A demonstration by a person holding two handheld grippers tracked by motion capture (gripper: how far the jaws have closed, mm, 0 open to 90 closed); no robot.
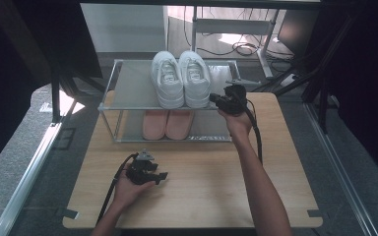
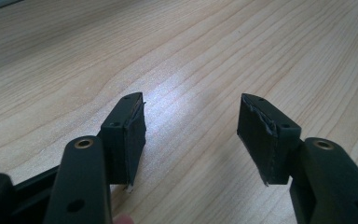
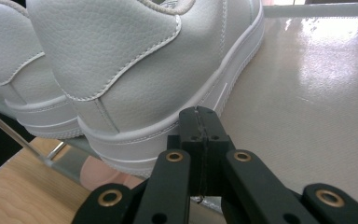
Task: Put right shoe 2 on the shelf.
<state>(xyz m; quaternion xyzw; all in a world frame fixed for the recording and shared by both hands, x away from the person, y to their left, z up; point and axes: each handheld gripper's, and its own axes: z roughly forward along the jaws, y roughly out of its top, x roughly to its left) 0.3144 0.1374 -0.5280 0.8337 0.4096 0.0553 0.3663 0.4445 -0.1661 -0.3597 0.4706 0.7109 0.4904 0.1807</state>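
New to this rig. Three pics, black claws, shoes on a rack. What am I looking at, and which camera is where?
No robot here: a person holds a black two-jaw hand gripper in each hand, and each gripper carries its own camera.

The high view looks down on a light wooden table. On it stands a metal-framed two-tier shoe rack, with a pair of white leather sneakers on the top shelf and a pair of pink slippers below.

The left gripper view looks along the left gripper: jaws apart, nothing between them, resting low over bare wood. In the high view it sits near the table's front.

The right gripper view shows the right gripper, jaws shut on nothing, its tip right beside the nearer sneaker's sole by the heel.
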